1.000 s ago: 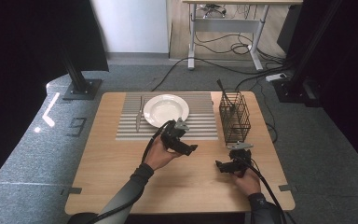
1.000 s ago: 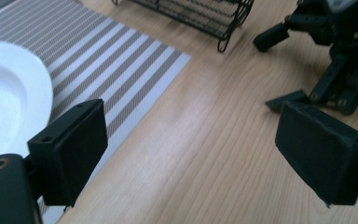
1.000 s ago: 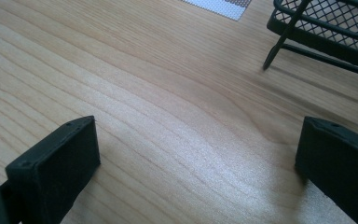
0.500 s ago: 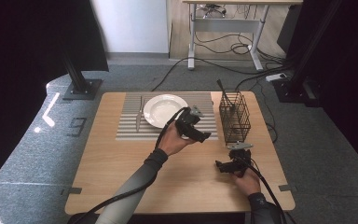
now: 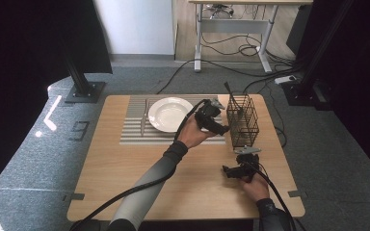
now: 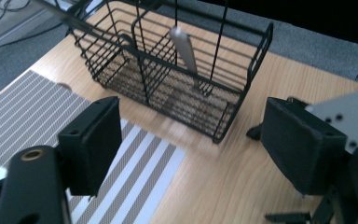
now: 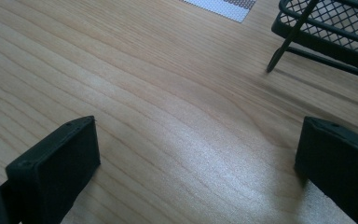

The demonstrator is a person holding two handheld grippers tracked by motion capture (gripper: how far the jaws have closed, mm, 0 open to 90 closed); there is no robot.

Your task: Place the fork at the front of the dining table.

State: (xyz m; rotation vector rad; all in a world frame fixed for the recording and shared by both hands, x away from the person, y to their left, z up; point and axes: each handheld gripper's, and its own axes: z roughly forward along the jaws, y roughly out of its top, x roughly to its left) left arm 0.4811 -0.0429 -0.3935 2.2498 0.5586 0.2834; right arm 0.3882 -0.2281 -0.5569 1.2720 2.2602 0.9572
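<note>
A black wire basket [image 5: 244, 120] stands at the table's right, just past the striped placemat [image 5: 135, 131]. In the left gripper view the basket [image 6: 135, 56] holds a metal fork [image 6: 186, 49], leaning handle-up. My left gripper [image 5: 221, 127] hovers beside the basket's left wall, and its jaws [image 6: 191, 140] stand open and empty. A white plate [image 5: 170, 113] lies on the placemat with a piece of cutlery [image 5: 144, 118] to its left. My right gripper [image 5: 227, 171] rests low near the front right, open over bare wood [image 7: 196, 163].
A dark utensil [image 5: 231, 95] sticks up out of the basket's far left corner. The basket's foot [image 7: 279, 55] and the placemat's corner [image 7: 221, 5] lie ahead of the right gripper. The wooden table [image 5: 125, 187] ends at a grey carpeted floor.
My left gripper has moved right and away from me, from in front of the plate to the basket's side. The right gripper has stayed put.
</note>
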